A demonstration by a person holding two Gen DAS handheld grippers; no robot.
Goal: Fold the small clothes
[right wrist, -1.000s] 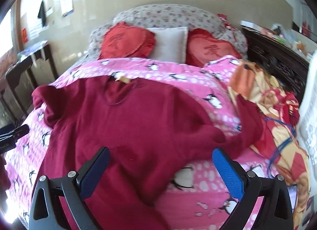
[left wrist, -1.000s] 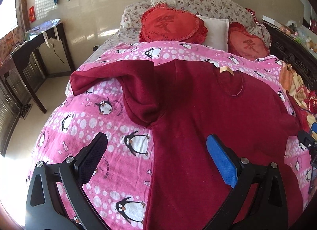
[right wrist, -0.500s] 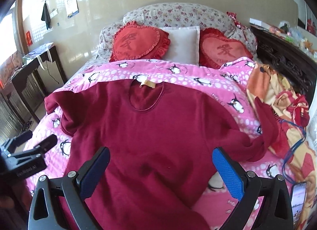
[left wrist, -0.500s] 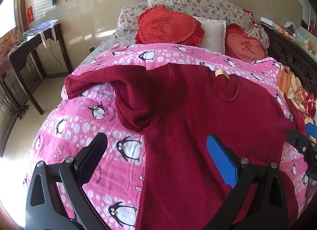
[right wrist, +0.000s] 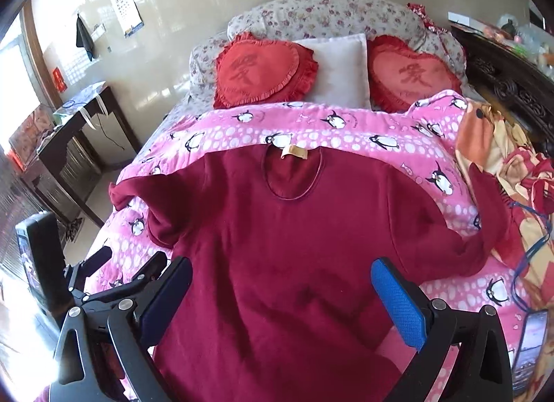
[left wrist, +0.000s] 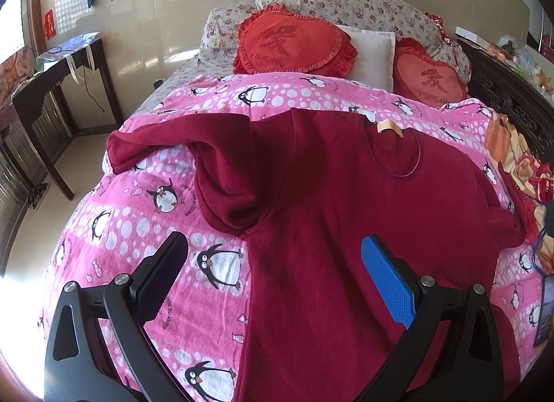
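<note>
Dark red sweater (right wrist: 294,246) lies spread flat on the bed's pink penguin blanket (right wrist: 363,132), neckline with a tan label (right wrist: 293,152) pointing toward the pillows. Its sleeve on the left of the frame (left wrist: 155,139) is bunched and partly doubled over near the bed edge; the other sleeve (right wrist: 484,222) runs out toward a crumpled orange-and-red floral cloth (right wrist: 512,160).

Left hand-held gripper (left wrist: 273,284) hovers over the sweater's lower left side, jaws spread wide, nothing between them. Right hand-held gripper (right wrist: 282,294) hovers over the sweater's lower middle, jaws also wide and empty; the left one shows at its lower left edge.

Two red heart cushions (left wrist: 294,44) (left wrist: 427,78) and a white pillow (left wrist: 372,52) lean against floral pillows (left wrist: 346,4) at the head. Dark wooden bench (left wrist: 59,70) stands by the wall left of the bed, with bags or papers on top, too small to tell. No containers are visible near the sweater.
</note>
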